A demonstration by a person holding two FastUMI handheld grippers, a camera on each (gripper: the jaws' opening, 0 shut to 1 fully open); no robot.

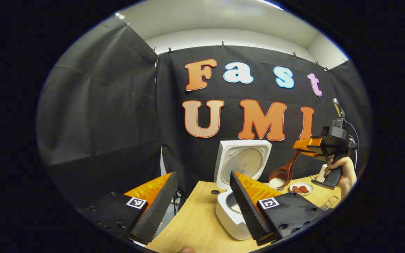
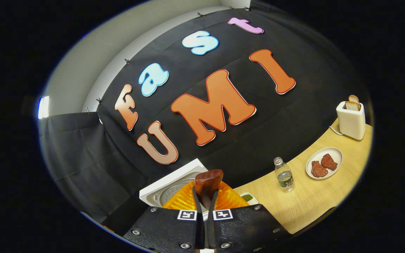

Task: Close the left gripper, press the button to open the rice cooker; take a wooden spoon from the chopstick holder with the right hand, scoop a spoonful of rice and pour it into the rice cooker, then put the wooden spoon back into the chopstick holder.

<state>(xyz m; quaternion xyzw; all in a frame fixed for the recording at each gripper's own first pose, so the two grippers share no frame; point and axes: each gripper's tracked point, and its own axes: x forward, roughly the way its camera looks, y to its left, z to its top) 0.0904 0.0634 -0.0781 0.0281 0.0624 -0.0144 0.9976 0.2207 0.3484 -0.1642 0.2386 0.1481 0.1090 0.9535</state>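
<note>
left tongs (image 1: 202, 203): black blocks, square tag markers, screws, ribbed pads | right tongs (image 2: 205, 211): black blocks, tag markers, silver screws, black cable

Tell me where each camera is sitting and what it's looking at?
Left gripper view: rides the left gripper, fingers apart, facing the open rice cooker; farther right a hand holds the right gripper with the wooden spoon of rice.
Right gripper view: rides the right gripper, clamped on the wooden spoon's handle, tilted toward the bottle, meat plate and toaster.
Shared: rice cooker, spoon, meat plate.
</note>
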